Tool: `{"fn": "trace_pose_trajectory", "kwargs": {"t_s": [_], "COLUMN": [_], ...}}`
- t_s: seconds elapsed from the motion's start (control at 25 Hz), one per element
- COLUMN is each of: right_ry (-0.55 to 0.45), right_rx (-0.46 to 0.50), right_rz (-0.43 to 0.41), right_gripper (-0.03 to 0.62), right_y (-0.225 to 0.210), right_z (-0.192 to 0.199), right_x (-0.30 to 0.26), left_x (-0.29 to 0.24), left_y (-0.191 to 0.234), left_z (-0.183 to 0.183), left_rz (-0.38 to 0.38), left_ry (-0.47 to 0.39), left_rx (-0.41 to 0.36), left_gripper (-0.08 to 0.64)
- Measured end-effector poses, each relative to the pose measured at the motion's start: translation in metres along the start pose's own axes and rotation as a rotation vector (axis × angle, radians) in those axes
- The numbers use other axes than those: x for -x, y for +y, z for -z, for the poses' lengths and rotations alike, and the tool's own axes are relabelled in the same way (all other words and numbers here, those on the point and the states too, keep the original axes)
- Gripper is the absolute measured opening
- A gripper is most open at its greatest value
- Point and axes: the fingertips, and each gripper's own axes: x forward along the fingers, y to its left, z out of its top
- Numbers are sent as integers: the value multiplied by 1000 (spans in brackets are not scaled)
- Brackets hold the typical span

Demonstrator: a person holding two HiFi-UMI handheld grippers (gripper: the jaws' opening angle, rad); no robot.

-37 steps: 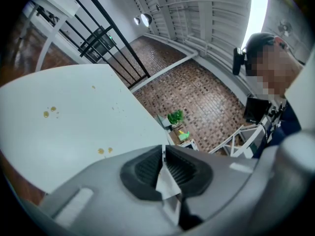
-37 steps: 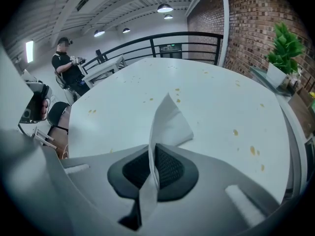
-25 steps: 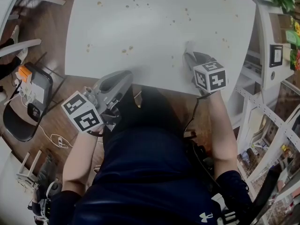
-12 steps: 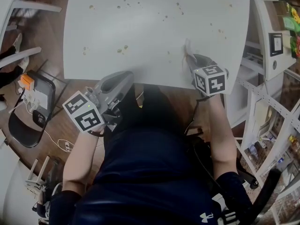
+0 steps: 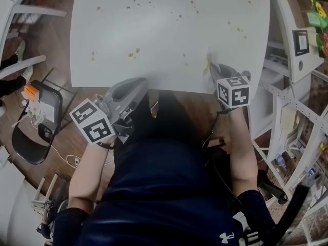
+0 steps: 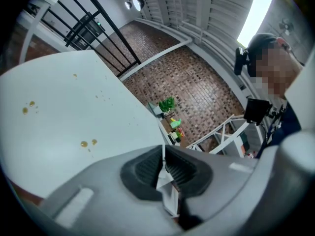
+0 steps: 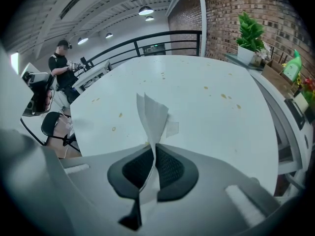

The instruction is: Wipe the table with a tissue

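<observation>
The white table carries scattered brown spots. My right gripper is shut on a white tissue near the table's front right edge. In the right gripper view the tissue stands up from between the pads, just over the tabletop. My left gripper hovers at the front edge, left of the person's body, pointing nearly level. Its jaws are nearly together with a small white scrap, like tissue, pinched between them. Two spots lie ahead of it.
A black chair stands on the wood floor at the left, with white chair legs above it. White shelving runs along the table's right side. A standing person and a potted plant are beyond the table.
The right gripper has slid the tissue a little toward the table's front edge. The left gripper has hardly moved.
</observation>
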Motion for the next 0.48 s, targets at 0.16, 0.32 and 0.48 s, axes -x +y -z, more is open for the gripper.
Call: {"fn": "trace_pose_trajectory", "kwargs": {"t_s": [0.16,0.32,0.48], "right_ry": [-20,-34,-34], "right_rx": [-47,-28,39], "right_rz": [-18,-43,-43], "right_gripper": [11,11,11], "right_y": [12,34,51], "right_z": [2,-8,-21], "right_x": [-2,-10,-20], "left_x": [6,16,30], "left_y": [1,3,10], "left_z": [1,0,-5], "left_rz": [3,-2,-20], "left_ry": [-1,-10,-36], "left_rx": [1,5,14], "left_gripper": [17,17,17]}}
